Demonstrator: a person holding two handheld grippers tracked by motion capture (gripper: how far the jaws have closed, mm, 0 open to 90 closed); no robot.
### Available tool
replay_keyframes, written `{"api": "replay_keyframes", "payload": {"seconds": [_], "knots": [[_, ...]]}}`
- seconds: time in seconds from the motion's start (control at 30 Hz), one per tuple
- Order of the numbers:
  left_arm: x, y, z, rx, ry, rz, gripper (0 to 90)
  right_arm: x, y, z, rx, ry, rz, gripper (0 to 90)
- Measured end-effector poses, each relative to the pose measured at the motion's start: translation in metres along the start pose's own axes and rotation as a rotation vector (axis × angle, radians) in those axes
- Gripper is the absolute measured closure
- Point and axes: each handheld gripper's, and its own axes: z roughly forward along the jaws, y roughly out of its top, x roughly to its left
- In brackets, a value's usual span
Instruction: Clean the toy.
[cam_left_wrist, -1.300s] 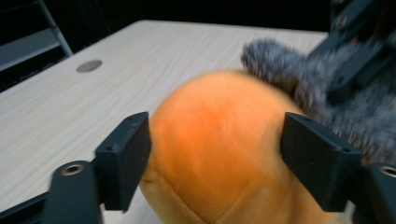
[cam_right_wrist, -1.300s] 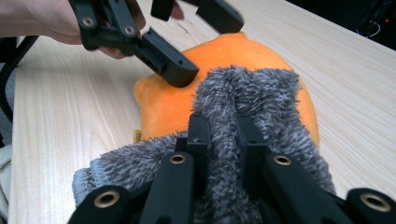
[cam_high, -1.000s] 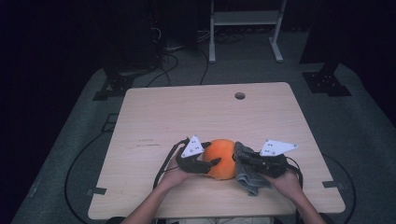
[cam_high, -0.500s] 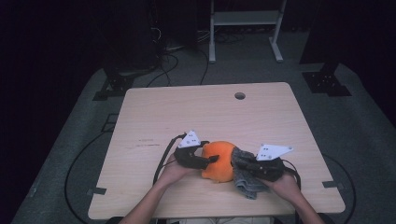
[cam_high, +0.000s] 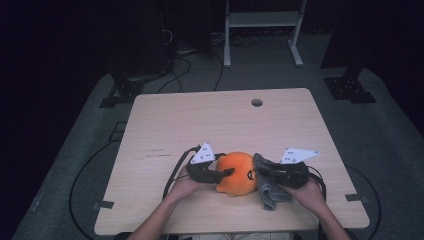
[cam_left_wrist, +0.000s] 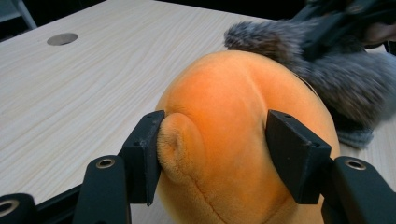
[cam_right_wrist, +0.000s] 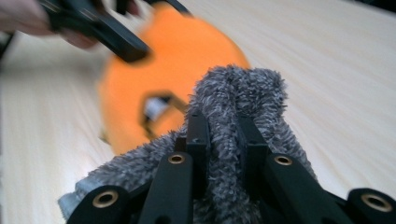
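1. Grey fuzzy cloth (cam_right_wrist: 238, 93) is bunched between the jaws of my right gripper (cam_right_wrist: 223, 128), which are pressed nearly together and pinching a fold of it. From above, the cloth (cam_high: 267, 192) hangs off that gripper (cam_high: 270, 172) onto the table, right beside the orange plush toy (cam_high: 237, 172).

2. My left gripper (cam_left_wrist: 212, 149) straddles the plush toy (cam_left_wrist: 233, 116). Its jaws have just been closing, and the pads (cam_left_wrist: 148, 149) now touch the soft orange surface on both sides, one against a small ear-like bump. I read it as a light grip to steady the toy.

3. The toy sits near the front edge of the table, between both grippers, with its face turned towards the cloth.

4. I judge the step in hand to be wiping the toy with the cloth. The next move calls for holding the toy firmly with the left gripper (cam_high: 212, 172) while I draw the cloth across its surface without dragging it sideways.

5. Beyond lies the pale wooden table (cam_high: 225, 120), with a round cable hole (cam_high: 257, 102) near its far edge.

6. Past that, the room is dark: grey carpet, loose cables (cam_high: 192, 62), and a white metal stand (cam_high: 262, 30).
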Motion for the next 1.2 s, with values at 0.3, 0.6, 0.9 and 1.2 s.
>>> {"api": "replay_keyframes", "payload": {"seconds": [0.3, 0.6, 0.9, 1.2], "knots": [[-0.011, 0.003, -0.002, -0.001, 0.001, 0.096, 39.7, 0.013, 0.015, 0.003, -0.080, 0.036, -0.043, 77.7], [-0.009, 0.002, -0.002, -0.002, -0.004, 0.083, 39.2, -0.004, -0.008, -0.006, -0.039, -0.001, 0.035, 78.1], [-0.016, 0.004, 0.000, -0.003, -0.025, 0.097, 39.2, 0.027, 0.017, 0.007, -0.093, 0.057, -0.080, 77.7], [-0.017, 0.005, 0.001, -0.007, -0.026, 0.097, 38.8, 0.019, 0.009, -0.005, -0.116, 0.043, -0.041, 78.2]]}}
